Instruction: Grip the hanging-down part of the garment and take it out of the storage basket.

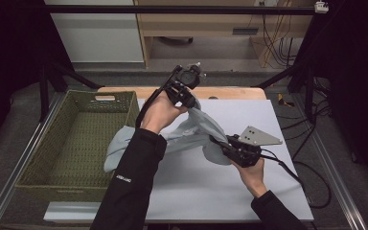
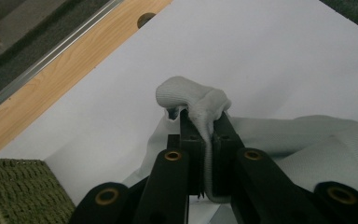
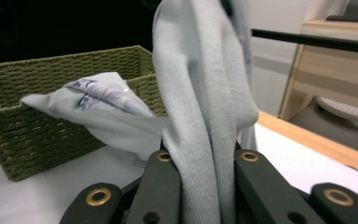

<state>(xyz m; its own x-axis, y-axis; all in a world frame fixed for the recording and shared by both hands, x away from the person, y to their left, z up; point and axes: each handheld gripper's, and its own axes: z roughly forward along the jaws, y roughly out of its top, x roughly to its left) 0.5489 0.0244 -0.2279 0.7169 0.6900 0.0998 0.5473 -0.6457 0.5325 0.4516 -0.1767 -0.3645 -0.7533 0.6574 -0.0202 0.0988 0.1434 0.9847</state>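
A pale grey-blue garment (image 1: 191,132) hangs stretched between both grippers above the white table top (image 1: 249,120). My left gripper (image 1: 184,93) is raised near the table's far edge, shut on a bunched end of the garment (image 2: 193,100). My right gripper (image 1: 223,143) is lower and nearer, shut on a thick fold of the garment (image 3: 205,140). The garment's other end (image 1: 117,148) drapes over the rim of the green basket; in the right gripper view a printed patch (image 3: 98,93) shows on it.
A green woven basket (image 1: 76,139) stands at the table's left side. A wooden strip (image 1: 230,92) runs along the far edge. Black frame bars and cables (image 1: 287,167) lie to the right. White table top lies bare in front of the grippers.
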